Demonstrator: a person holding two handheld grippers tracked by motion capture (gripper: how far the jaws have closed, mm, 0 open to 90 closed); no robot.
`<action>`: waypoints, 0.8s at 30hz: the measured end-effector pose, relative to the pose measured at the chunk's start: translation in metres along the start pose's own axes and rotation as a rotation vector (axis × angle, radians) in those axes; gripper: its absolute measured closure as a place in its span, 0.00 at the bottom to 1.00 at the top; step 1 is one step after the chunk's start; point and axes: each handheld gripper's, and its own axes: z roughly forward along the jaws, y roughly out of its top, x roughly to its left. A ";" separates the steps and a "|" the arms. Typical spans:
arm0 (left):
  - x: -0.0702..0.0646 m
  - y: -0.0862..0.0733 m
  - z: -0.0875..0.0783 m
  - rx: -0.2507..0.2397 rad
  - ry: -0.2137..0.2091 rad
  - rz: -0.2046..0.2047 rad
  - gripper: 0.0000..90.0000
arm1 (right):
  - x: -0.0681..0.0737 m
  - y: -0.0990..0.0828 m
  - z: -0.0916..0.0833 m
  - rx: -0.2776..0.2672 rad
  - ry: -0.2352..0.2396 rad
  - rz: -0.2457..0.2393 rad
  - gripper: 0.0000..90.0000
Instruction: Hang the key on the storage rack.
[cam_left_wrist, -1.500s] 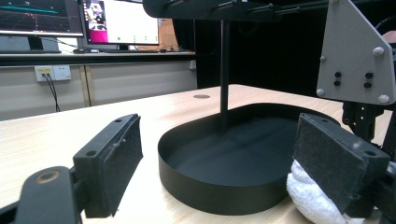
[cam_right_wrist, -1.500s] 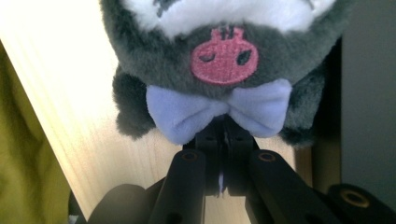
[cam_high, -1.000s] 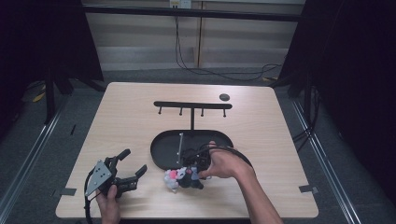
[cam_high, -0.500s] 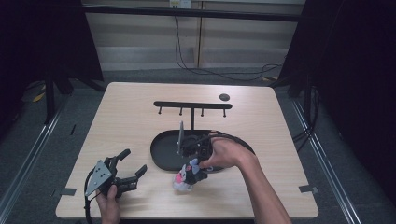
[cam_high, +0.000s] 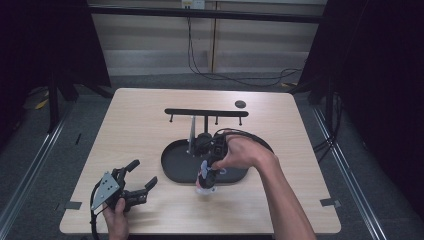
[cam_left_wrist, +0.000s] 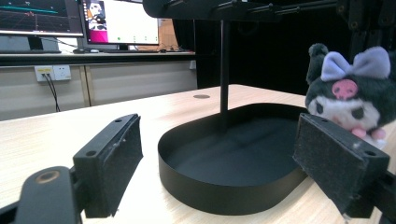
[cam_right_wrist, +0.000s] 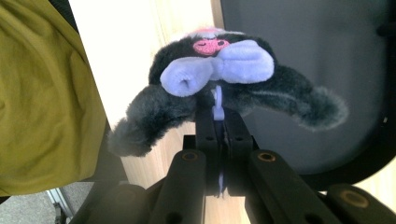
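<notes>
The right gripper (cam_high: 209, 169), clamped on the lilac loop of the plush toy (cam_high: 205, 181), dangles it over the black tray's front rim (cam_high: 175, 176), the hook bar (cam_high: 206, 112) beyond; the left gripper (cam_high: 141, 176) rests apart.

Small dark round disc (cam_high: 240, 104) on far right of the wood table (cam_high: 135, 125). Two screens (cam_left_wrist: 74, 21) glow on a long desk (cam_left_wrist: 93, 57) w/ a wall plug (cam_left_wrist: 51, 72) below — behind the table.
</notes>
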 end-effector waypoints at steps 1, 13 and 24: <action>0.000 0.000 0.000 0.000 0.000 0.000 0.17 | 0.000 0.000 0.000 0.000 0.000 0.000 0.97; 0.000 0.000 0.000 0.000 -0.003 -0.002 0.17 | -0.007 0.002 -0.024 -0.063 -0.003 -0.027 0.97; 0.000 0.000 0.000 0.000 -0.003 -0.002 0.17 | -0.023 0.001 -0.052 -0.129 -0.013 -0.026 0.97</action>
